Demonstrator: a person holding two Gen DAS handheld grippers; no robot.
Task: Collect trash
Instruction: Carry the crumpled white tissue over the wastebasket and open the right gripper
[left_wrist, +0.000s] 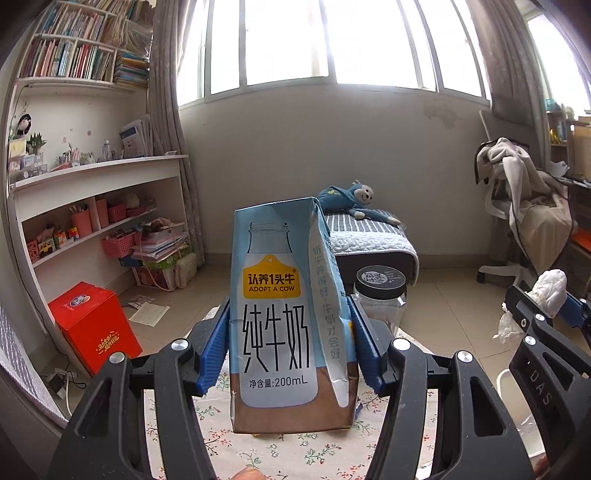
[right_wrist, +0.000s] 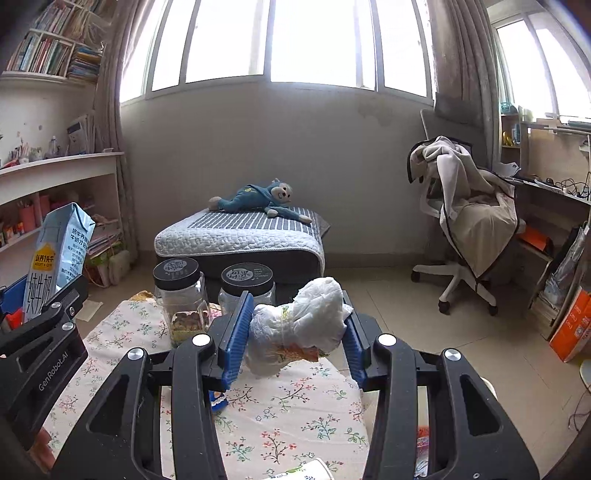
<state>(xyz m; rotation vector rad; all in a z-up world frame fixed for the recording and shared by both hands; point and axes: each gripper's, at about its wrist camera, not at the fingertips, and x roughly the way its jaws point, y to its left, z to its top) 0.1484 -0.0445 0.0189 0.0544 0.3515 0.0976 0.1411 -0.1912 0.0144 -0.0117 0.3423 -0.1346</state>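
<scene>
My left gripper (left_wrist: 290, 347) is shut on a blue-and-white milk carton (left_wrist: 280, 317), held upright above the flowered tablecloth (left_wrist: 280, 454). The same milk carton (right_wrist: 59, 251) shows at the left edge of the right wrist view, with the left gripper (right_wrist: 44, 325) below it. My right gripper (right_wrist: 295, 332) is shut on a crumpled white tissue wad (right_wrist: 303, 321) with an orange scrap in it, lifted over the table. That tissue wad (left_wrist: 546, 291) and the right gripper (left_wrist: 543, 317) appear at the right of the left wrist view.
Two clear jars with black lids (right_wrist: 181, 291) (right_wrist: 246, 284) stand at the table's far edge; one jar (left_wrist: 380, 295) shows behind the carton. A small blue wrapper (right_wrist: 218, 400) lies on the cloth. Beyond are a footstool with a plush monkey (right_wrist: 255, 199), a draped chair (right_wrist: 469, 221) and shelves (left_wrist: 92, 206).
</scene>
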